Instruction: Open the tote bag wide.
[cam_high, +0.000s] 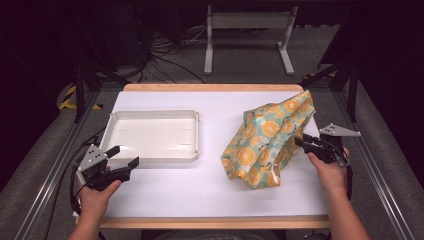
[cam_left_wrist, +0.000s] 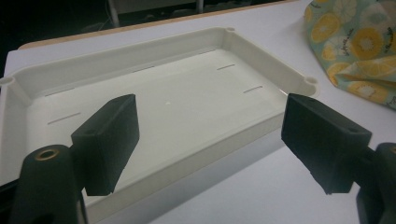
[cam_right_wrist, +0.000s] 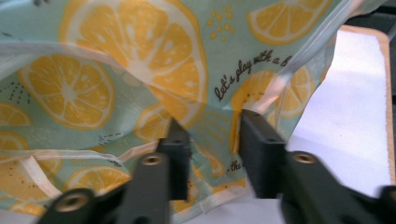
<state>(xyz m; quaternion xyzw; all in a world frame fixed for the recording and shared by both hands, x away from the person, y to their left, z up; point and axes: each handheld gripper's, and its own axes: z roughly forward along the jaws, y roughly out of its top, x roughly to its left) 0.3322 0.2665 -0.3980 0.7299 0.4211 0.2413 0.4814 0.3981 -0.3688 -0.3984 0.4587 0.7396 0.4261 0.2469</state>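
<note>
- Teal cloth bag with orange-slice pictures (cam_high: 267, 145) stands bunched up on the right side of the white table top (cam_high: 200, 185).
- Black two-jaw right gripper (cam_high: 300, 141) is at the bag's right side, in the person's right hand (cam_high: 330, 170).
- In the right gripper view, a fold of the bag (cam_right_wrist: 116, 93) sits between the two black jaws. The jaws are close together with a small gap left. I cannot tell if the pads are squeezing the cloth.
- Black two-jaw left gripper (cam_high: 125, 156) is in the left hand (cam_high: 97, 195), near the front left of the table. Its jaws stand wide apart and have nothing between them.
- White plastic tray with a raised rim (cam_high: 152, 155) lies just past the left gripper. It is well apart from the bag.
- In the left gripper view the tray (cam_left_wrist: 261, 60) has thin slots in its floor and round bumps at its corners.
- Nothing lies on the table between the tray and the bag.
- A light wood edge (cam_high: 215, 221) runs along the front and back of the table.
- Behind the table are a grey metal stand (cam_high: 247, 35), dark cables (cam_high: 165, 52) on the floor and yellow and black tape (cam_high: 67, 97).
- Dark curly writing on the bag reads "let's play with a b" (cam_right_wrist: 252, 70), and then a fold hides the rest. Lower down is "the" (cam_right_wrist: 235, 164).
</note>
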